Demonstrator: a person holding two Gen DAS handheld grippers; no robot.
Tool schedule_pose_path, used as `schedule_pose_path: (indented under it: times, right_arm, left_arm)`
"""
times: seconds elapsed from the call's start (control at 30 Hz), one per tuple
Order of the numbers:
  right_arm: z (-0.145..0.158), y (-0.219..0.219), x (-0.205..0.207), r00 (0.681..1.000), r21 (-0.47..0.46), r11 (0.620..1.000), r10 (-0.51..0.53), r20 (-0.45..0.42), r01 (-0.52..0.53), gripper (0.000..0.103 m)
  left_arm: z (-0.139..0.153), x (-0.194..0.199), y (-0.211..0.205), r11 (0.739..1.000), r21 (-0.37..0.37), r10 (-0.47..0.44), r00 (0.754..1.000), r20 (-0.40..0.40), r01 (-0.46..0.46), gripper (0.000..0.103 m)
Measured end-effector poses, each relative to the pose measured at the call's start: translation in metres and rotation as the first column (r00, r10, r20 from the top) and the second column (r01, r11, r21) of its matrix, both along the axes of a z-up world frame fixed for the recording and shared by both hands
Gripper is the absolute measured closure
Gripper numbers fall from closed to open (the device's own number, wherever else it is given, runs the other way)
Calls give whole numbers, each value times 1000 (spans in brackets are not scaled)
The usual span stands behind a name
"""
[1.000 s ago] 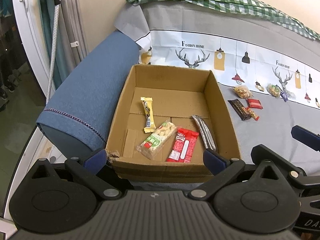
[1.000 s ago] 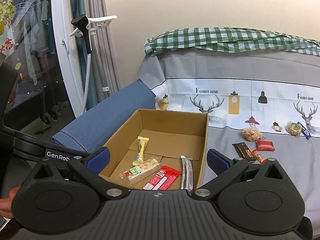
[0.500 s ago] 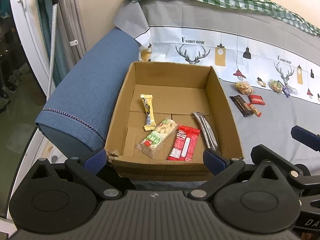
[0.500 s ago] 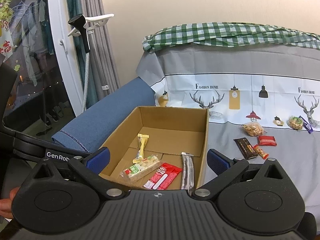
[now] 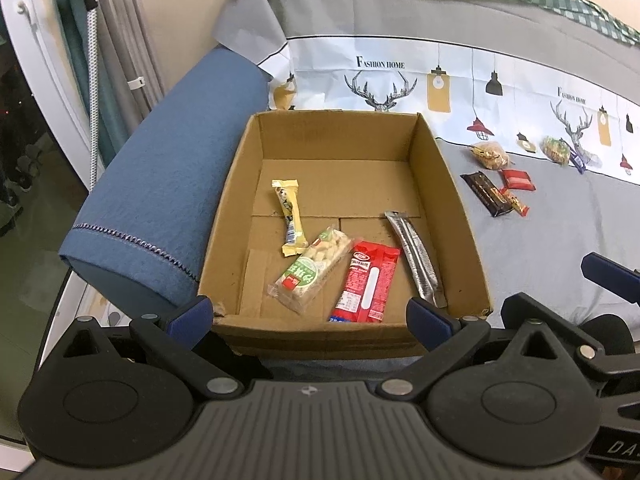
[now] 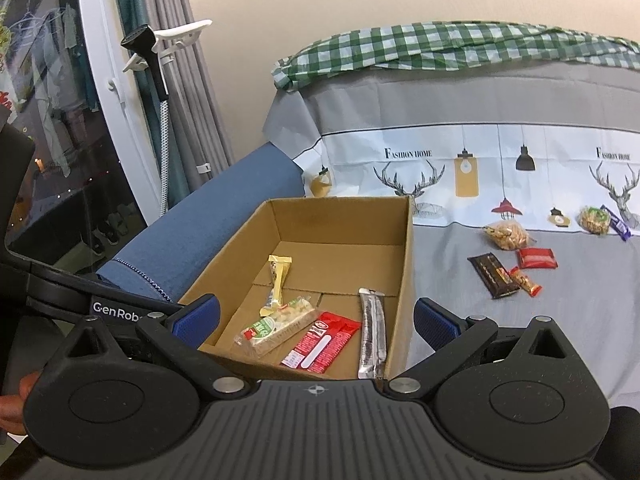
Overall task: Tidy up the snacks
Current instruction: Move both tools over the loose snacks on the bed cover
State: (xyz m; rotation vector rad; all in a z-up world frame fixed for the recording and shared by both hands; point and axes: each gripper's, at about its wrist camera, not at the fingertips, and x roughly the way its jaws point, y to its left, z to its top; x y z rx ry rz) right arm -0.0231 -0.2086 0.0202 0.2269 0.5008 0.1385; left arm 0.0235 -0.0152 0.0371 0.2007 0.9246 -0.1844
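Note:
An open cardboard box (image 5: 236, 184) (image 6: 406, 264) sits on the sofa seat. It holds a yellow bar (image 5: 289, 216) (image 6: 277, 280), a green-labelled nut bar (image 5: 310, 272) (image 6: 276, 326), a red wafer pack (image 5: 366, 282) (image 6: 320, 342) and a silver stick (image 5: 416, 258) (image 6: 372, 332). Several loose snacks lie on the grey cover to its right: a dark bar (image 5: 486, 194) (image 6: 494, 274), a red pack (image 5: 518, 180) (image 6: 536, 258) and a peanut bag (image 5: 490, 154) (image 6: 508, 234). My left gripper (image 5: 308, 316) and right gripper (image 6: 316, 320) are both open and empty, just in front of the box.
A blue armrest (image 5: 168, 192) borders the box on the left. The printed grey sofa cover (image 5: 560, 264) extends right, with a green check cloth (image 6: 440, 50) on top of the backrest. A garment steamer (image 6: 154, 64) and curtains stand at the far left.
Both grippers have drawn slightly nearer the box and tilted a little; the box sits slightly lower in both views. The jaws stay open and the snacks have not moved.

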Motion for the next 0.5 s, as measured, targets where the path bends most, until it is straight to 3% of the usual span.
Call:
schedule_pose_path:
  times: [0.23, 0.5]
  right_arm:
    - [-7, -31, 4, 999, 18, 998, -54, -4, 54, 1]
    - [-20, -119, -7, 962, 17, 962, -272, -20, 273, 1]
  left_arm:
    - [5, 20, -33, 999, -18, -28, 999, -27, 27, 0]
    - [13, 56, -121, 987, -53, -157, 986, -61, 154, 0]
